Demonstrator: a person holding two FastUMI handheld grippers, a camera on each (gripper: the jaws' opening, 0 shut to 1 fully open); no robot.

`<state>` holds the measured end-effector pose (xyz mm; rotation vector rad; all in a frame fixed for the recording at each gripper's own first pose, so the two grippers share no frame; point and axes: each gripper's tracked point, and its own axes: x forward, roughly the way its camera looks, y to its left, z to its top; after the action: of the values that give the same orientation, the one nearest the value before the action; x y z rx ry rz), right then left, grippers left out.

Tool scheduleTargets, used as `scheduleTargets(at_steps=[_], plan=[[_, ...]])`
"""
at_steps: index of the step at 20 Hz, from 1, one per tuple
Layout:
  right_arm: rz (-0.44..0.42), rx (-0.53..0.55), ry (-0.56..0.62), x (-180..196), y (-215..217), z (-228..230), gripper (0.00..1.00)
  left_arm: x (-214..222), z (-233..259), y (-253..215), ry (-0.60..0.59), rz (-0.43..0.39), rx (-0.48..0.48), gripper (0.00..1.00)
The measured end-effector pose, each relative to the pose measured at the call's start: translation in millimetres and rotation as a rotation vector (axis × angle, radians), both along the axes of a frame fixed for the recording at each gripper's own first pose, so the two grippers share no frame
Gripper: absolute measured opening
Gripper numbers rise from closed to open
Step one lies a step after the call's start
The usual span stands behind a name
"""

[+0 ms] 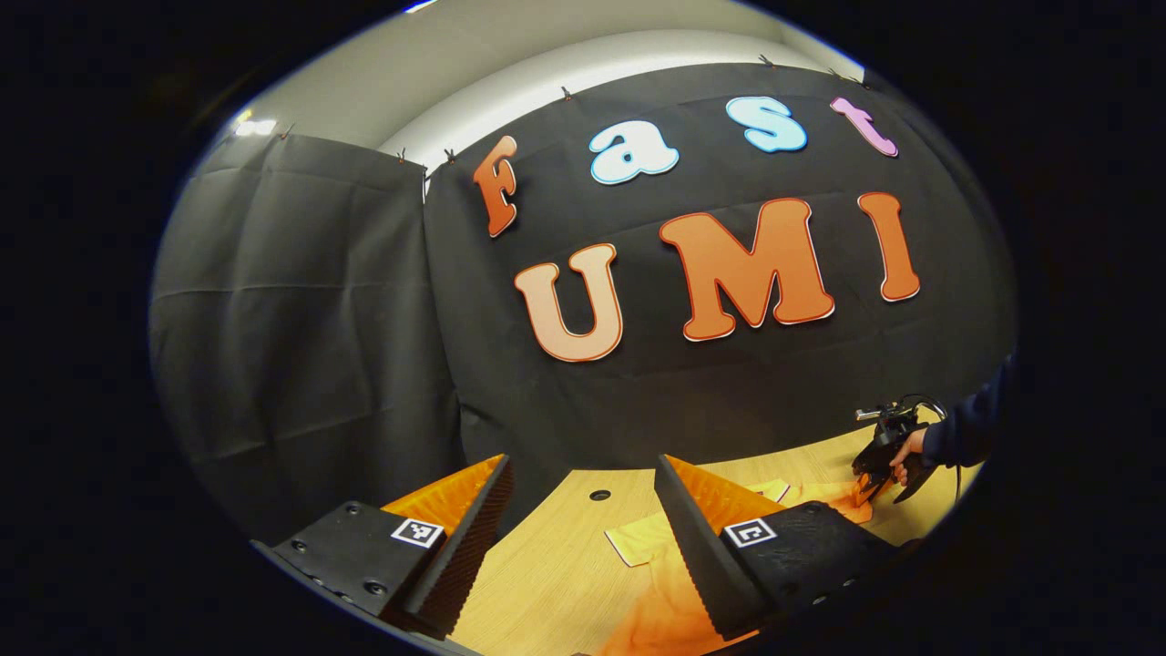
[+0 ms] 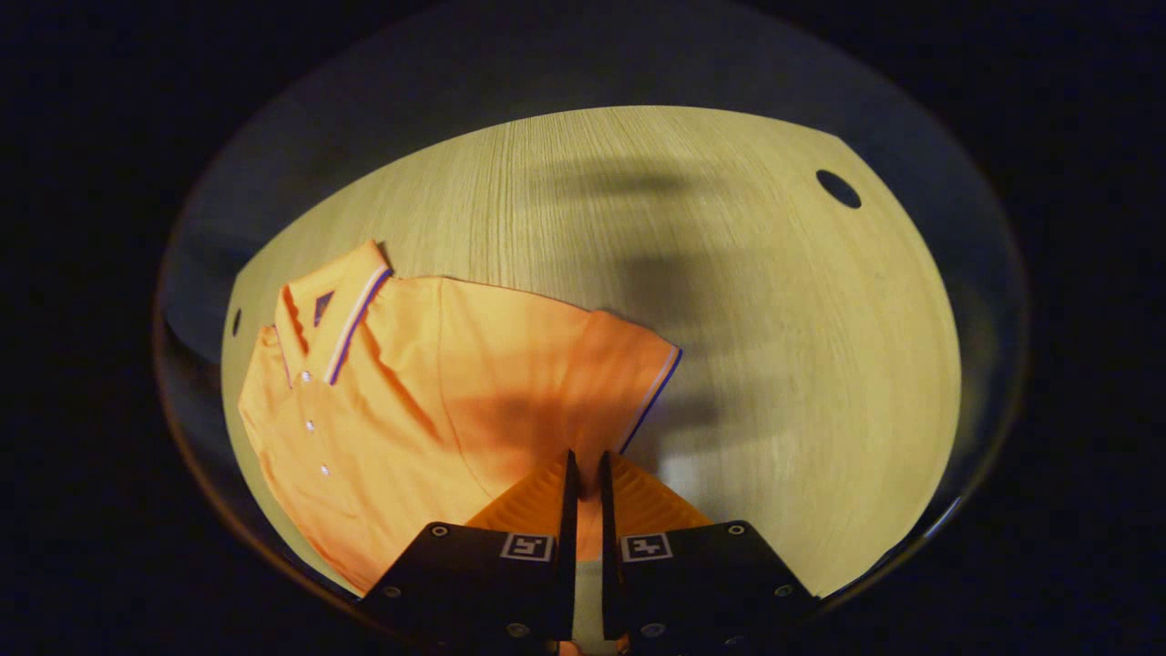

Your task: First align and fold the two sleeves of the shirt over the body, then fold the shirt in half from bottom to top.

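An orange polo shirt (image 2: 428, 401) lies flat on the wooden table (image 2: 774, 346), collar at nine o'clock. The right gripper (image 2: 584, 465) pinches its sleeve (image 2: 619, 383) at six o'clock. The left gripper (image 1: 583, 483) hangs spread wide, holding nothing.

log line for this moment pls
stage: sleeve fold | right gripper: shut on sleeve of orange shirt | left gripper: open, raised | table
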<state>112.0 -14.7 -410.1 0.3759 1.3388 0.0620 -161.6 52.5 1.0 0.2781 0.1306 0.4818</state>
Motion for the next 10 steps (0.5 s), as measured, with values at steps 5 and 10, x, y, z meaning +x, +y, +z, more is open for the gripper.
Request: scheduleTargets(at_steps=[5, 10], plan=[[0.001, 0.069, -0.158, 25.8, 14.3, 41.7, 0.06, -13.4, -14.4, 7.0, 0.019, 0.019, -0.024, 1.0], [0.029, 0.057, -0.225, 27.8, 43.6, 76.1, 0.06, 1.3, -25.3, 45.2, 0.014, -0.019, -0.059, 1.0]])
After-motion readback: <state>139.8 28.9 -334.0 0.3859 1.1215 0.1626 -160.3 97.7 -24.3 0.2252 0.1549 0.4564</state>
